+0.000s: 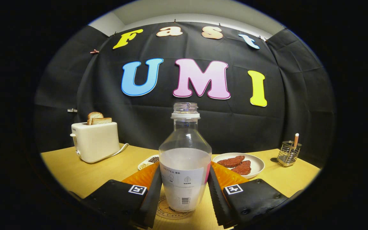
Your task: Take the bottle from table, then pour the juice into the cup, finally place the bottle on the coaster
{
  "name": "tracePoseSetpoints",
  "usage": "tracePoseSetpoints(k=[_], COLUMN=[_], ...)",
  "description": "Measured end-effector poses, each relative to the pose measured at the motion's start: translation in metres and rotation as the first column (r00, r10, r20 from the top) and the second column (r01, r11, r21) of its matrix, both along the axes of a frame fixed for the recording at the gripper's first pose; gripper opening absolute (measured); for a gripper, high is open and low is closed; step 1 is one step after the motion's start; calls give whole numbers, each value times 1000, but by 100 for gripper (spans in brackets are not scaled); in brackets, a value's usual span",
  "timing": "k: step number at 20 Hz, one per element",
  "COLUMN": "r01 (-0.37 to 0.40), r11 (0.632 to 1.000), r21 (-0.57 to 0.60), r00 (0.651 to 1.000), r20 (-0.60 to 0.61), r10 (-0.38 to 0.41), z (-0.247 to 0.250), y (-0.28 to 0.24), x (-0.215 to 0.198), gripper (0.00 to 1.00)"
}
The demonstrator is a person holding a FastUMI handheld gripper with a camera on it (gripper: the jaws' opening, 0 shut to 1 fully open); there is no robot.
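tongs [184,195] level, fingers flanking bottle [185,166], contact unclear | one bottle upright on coaster [168,208] | two toast slices in toaster [95,142] | counter [75,172]

Even overhead light; strong fisheye bending and darkening toward the rim. Focus sharp mid-scene on the bottle [185,156]. Table [75,174] shadows faint.
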State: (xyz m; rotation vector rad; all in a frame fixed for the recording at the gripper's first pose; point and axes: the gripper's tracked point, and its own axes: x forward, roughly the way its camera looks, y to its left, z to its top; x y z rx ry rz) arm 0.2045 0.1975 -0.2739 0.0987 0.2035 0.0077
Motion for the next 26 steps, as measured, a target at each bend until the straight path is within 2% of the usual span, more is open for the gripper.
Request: tracePoseSetpoints(k=[13, 15, 17, 26], r01=[-19, -27, -19, 8], r11=[1000, 999, 999, 1000], r21=[-1, 34, 41, 14], r00=[999, 997, 996, 994], r20=[-41, -66, -85, -109], r10=[19, 29, 22, -6], z=[-27, -32, -34, -12], y=[13, 19, 18, -3], x=[5, 1, -4, -43], gripper=[76, 79, 100, 99])
